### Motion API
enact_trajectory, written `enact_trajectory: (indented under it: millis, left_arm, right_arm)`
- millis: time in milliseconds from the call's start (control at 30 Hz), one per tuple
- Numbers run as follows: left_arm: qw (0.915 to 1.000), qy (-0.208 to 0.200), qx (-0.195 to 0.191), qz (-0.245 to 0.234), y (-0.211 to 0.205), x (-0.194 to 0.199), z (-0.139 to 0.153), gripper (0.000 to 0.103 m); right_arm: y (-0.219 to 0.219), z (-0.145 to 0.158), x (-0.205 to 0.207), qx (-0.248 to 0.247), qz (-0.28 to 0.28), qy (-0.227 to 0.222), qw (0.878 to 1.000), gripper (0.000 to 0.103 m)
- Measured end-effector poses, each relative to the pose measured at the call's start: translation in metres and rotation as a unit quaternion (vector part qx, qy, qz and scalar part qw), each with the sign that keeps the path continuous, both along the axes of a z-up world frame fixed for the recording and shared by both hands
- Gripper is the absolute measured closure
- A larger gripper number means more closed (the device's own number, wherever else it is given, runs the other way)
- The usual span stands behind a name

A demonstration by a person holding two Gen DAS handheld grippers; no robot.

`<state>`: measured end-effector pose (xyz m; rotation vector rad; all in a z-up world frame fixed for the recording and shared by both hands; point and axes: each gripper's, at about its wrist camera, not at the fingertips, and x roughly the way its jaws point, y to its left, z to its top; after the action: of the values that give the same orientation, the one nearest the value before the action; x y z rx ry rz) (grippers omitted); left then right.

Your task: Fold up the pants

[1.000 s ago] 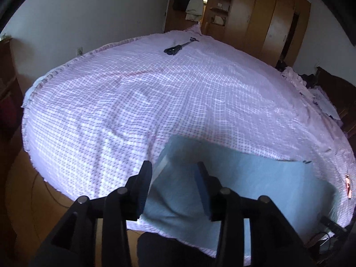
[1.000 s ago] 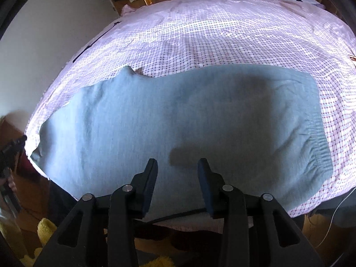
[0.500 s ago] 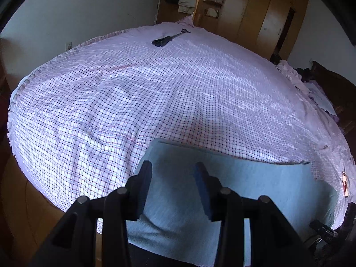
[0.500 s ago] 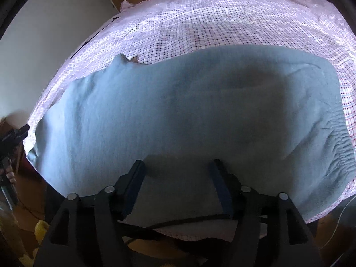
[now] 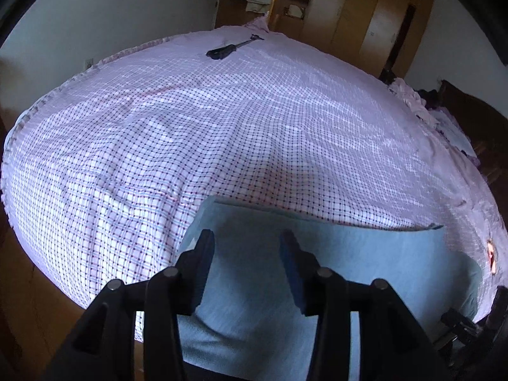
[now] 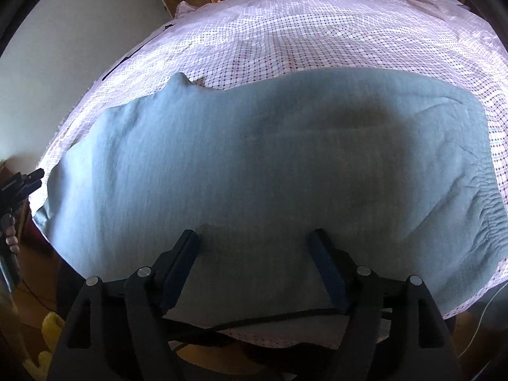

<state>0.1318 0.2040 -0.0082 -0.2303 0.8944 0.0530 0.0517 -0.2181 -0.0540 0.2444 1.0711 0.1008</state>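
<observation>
We have the grey-blue pants (image 6: pixel 254 165) spread flat along the near edge of the bed (image 5: pixel 222 133), on its pink checked sheet, with the gathered elastic waistband (image 6: pixel 485 190) at the right end in the right wrist view and the leg cuffs at the far left, close to the bed's corner. They already look doubled leg on leg, though we cannot be sure of that.

Both tools hover just over the cloth with nothing in them. The left gripper (image 5: pixel 246 247) has its jaws released, parted above the cuff end; the right gripper (image 6: pixel 254 247) has its jaws spread wider still, over the middle of the near edge.

We judge the fabric to be a soft, light knit (something like sweatpants): limp, not slippery, no risk of breaking, but it will sag and drag the sheet along if we pinch too deep. We would take hold at the edges, the left at the cuff corner and the right at the near hem, catching every layer in each pinch and lifting both together so the fold lands square.

A black tool (image 5: pixel 233 49) lies well apart at the far side of the bed.
</observation>
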Motion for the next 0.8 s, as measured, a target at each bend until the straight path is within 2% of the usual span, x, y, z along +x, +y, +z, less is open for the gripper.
enact_trajectory:
  millis: [500,700,800]
  left_arm:
    - [0.9989,0.003,0.022,-0.042,0.004,0.01,-0.016,0.057]
    - [0.9984,0.003,0.048,-0.029,0.01,0.021,-0.024,0.057]
    - [0.9984,-0.005,0.044,-0.035,0.012,0.021,-0.024,0.057]
  right_arm:
    - [0.01,0.004,0.01,-0.022,-0.015,0.021,0.999,0.033]
    - [0.016,0.003,0.013,-0.035,-0.015,0.025,0.999,0.033]
    - [0.017,0.003,0.014,-0.039,-0.016,0.027,0.999,0.033]
